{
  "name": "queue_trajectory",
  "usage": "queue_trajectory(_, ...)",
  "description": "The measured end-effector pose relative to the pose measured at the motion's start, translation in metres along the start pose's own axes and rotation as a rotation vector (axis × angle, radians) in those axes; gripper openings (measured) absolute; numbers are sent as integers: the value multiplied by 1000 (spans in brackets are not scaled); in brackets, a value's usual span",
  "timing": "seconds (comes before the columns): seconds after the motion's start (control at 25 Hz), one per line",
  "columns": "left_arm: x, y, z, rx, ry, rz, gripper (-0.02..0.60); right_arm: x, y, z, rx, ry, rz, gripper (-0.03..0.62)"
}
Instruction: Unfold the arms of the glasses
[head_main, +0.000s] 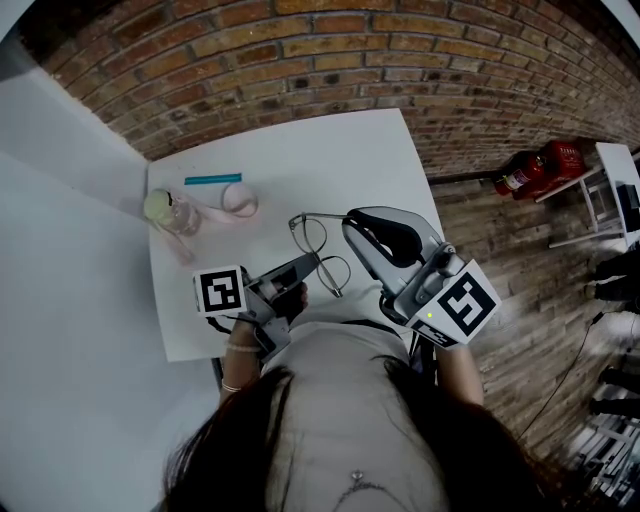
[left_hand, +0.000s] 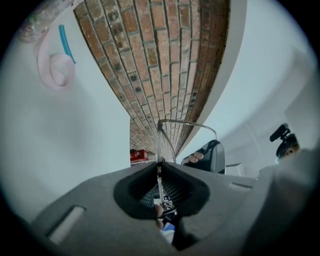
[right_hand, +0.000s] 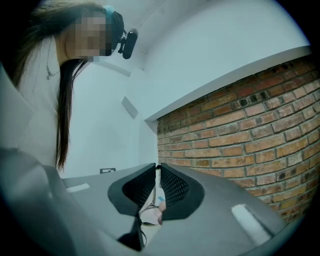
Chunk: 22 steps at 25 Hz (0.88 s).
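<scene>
Currently mid-unfold: left claw (left_hand: 159, 166) clamped on the glasses (head_main: 311, 236) frame, right claw (right_hand: 156, 167) apparently pinching one arm. Next I swing it outward, gently.

Table (head_main: 300, 150) white. Wall (head_main: 300, 50) red-brown brick w/ pale mortar lines. Glasses (head_main: 312, 236): thin dark wire frame, clear lenses. Left gripper (head_main: 316, 260) & right gripper (head_main: 349, 224): grey, black ribbed pads. Marker cubes (head_main: 221, 290): black squares on white. Stick (head_main: 213, 180) teal. Tape ring (head_main: 240, 200) pale pink. Bottle (head_main: 178, 215) clear, yellow-green cap. Floor (head_main: 500, 260): brown wood planks. Canisters (head_main: 540, 168) red.
</scene>
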<state>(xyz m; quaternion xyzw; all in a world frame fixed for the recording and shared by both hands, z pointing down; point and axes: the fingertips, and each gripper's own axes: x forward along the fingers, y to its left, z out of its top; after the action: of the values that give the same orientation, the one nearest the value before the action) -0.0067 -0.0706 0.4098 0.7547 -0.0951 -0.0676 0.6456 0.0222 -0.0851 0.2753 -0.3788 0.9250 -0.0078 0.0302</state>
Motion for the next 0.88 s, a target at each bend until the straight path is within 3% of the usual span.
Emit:
queue_trajectory(0.32,0,5,-5,16,34,14,21,2,-3,-1,1,-3,-12,39)
queue_trajectory(0.56,-1,15,-9,97,76,72,21,-1,-7,0,8,-7,-18,40)
queue_trajectory(0.8,3,9,-15,14,65,32,21,-1,-8,-2,9,-4,-23,40)
queue_trajectory(0.88,2,10,-16,23,72,39,21,-1,-9,-1,11,-4,-22,41)
